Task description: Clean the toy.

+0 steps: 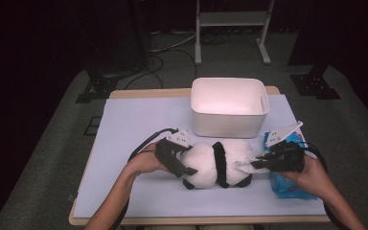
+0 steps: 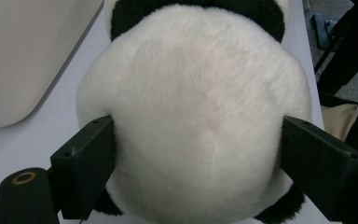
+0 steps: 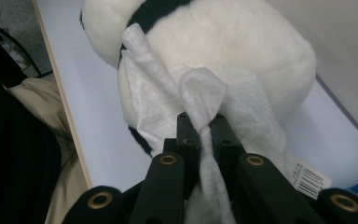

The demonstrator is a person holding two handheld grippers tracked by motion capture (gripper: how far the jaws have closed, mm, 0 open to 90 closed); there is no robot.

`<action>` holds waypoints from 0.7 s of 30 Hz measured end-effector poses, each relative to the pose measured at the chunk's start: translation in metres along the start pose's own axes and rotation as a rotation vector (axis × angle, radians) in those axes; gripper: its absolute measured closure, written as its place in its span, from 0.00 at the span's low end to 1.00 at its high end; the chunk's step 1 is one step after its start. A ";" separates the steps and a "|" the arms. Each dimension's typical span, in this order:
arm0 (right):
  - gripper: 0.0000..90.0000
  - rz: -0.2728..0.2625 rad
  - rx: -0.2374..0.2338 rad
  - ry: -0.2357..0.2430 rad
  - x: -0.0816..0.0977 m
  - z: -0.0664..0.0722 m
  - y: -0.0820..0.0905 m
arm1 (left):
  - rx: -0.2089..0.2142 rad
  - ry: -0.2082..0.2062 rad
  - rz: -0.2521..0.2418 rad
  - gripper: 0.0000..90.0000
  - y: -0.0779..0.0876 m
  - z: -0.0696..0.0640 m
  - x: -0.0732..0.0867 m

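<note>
A plush panda [image 1: 218, 163] lies on its side on the pale mat, white with a black band round its middle. My left gripper [image 1: 186, 160] grips its rounded white end [image 2: 196, 112], one black jaw pressing into the fur on each side. My right gripper [image 1: 259, 164] is at the panda's other end, shut on a white wet wipe [image 3: 200, 102]. The wipe drapes over the panda's fur [image 3: 242, 51], and part of it hangs down between the jaws. A hand holds each gripper.
A white plastic bin [image 1: 230, 106] stands just behind the panda, empty inside. A blue pack of wipes [image 1: 290, 184] lies under and beside the right hand. The table's front edge [image 1: 196, 220] runs close below the forearms. A sewn tag with a barcode [image 3: 310, 179] sticks out of the panda.
</note>
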State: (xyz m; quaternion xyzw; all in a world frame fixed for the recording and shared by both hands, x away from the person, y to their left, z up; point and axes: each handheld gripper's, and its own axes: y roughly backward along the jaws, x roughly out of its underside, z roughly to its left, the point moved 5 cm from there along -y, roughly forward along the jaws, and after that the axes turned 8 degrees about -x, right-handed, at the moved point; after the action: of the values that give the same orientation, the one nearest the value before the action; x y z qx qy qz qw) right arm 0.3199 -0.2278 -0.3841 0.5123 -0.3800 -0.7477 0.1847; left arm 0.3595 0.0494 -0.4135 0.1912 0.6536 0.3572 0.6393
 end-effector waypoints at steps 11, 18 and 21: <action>0.93 0.027 0.000 0.080 -0.037 0.005 -0.007 | 0.007 -0.026 0.002 0.15 -0.007 -0.004 -0.008; 0.91 0.051 -0.006 0.131 -0.056 0.009 -0.023 | 0.004 -0.023 0.008 0.15 -0.006 -0.003 -0.007; 0.86 0.038 0.006 0.138 -0.057 0.010 -0.022 | 0.003 -0.023 0.009 0.15 -0.006 -0.003 -0.007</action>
State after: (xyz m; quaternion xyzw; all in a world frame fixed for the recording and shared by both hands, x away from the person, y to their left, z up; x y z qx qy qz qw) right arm 0.3370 -0.1718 -0.3632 0.5558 -0.3783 -0.7059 0.2229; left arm 0.3586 0.0395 -0.4131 0.1993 0.6457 0.3568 0.6450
